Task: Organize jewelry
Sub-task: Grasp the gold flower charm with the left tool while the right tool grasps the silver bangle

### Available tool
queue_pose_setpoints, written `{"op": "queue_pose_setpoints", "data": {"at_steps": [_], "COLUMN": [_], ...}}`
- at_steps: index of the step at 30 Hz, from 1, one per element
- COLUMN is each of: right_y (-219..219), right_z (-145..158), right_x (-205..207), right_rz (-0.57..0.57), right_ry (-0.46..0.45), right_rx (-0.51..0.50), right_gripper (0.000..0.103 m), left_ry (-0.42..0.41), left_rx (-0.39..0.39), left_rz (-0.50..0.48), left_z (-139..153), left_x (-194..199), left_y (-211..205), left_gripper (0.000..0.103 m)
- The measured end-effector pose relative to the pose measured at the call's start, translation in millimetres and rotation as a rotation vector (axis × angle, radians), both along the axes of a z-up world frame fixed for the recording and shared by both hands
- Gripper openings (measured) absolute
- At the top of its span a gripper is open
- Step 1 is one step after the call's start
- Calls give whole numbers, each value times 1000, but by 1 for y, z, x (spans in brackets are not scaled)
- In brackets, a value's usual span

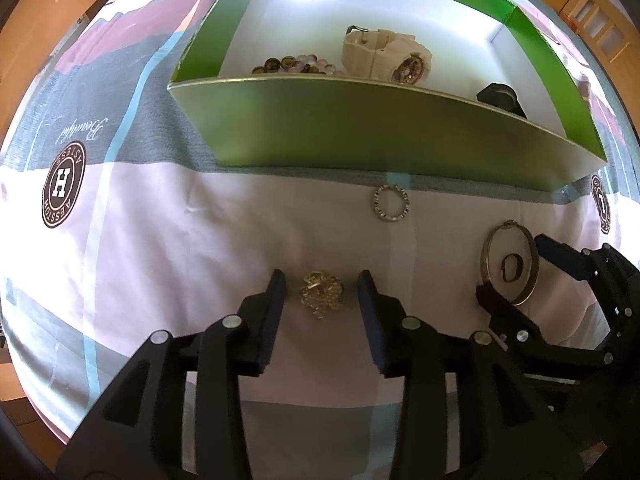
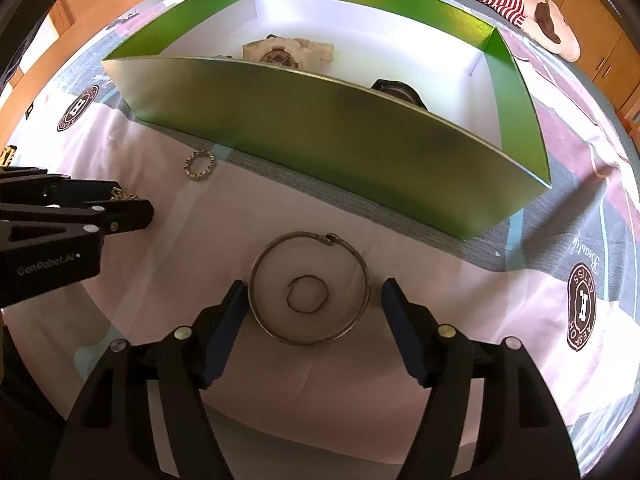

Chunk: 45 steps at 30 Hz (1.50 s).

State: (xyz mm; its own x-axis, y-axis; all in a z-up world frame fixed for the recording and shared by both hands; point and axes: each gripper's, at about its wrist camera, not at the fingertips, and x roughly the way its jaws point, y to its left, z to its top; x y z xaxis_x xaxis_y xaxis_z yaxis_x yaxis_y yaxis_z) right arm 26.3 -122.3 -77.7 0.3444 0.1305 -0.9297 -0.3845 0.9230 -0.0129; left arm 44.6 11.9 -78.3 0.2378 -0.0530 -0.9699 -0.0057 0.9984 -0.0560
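Two grippers work before one green box [image 1: 360, 128]. Nearest, the left gripper [image 1: 321, 292] is spread with one gold chain clump [image 1: 321, 293] lying between its fingers, untouched. The right gripper [image 2: 308, 300] is also spread, straddling one bangle [image 2: 308, 288] that rings one thin small ring [image 2: 307, 294]. One studded ring [image 1: 392, 203] lies just before the box's front wall. Inside the box are one cream watch [image 1: 386, 54], one bead bracelet [image 1: 296, 65] and one black watch [image 1: 500, 96]. Everything rests on a patterned bedsheet [image 1: 160, 240]; wooden cabinets [image 2: 600, 40] stand beyond.

Glossy green cardboard box [image 2: 320, 128], matt printed cloth [image 2: 320, 380], shiny metal bangle [image 2: 308, 340].
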Motion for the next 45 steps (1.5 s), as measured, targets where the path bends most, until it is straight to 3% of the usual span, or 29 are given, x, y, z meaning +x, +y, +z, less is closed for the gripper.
{"op": "queue_pose_setpoints", "data": {"at_steps": [4,17,45], "right_y": [1,0,10], "right_z": [2,12,2], "right_x": [-3,-3,3], "right_rz": [2,-8,-4], "right_ry": [-5,-16,-5], "right_rx": [10,36,-1], "right_gripper": [61,61,61], "left_ry": [-10,-104,-63], "left_rx": [-10,-6,34], "left_rz": [15,-18,-28], "left_z": [2,30,14], "left_x": [1,-11,-5], "left_y": [3,-7,-14], "left_gripper": [21,21,21]}}
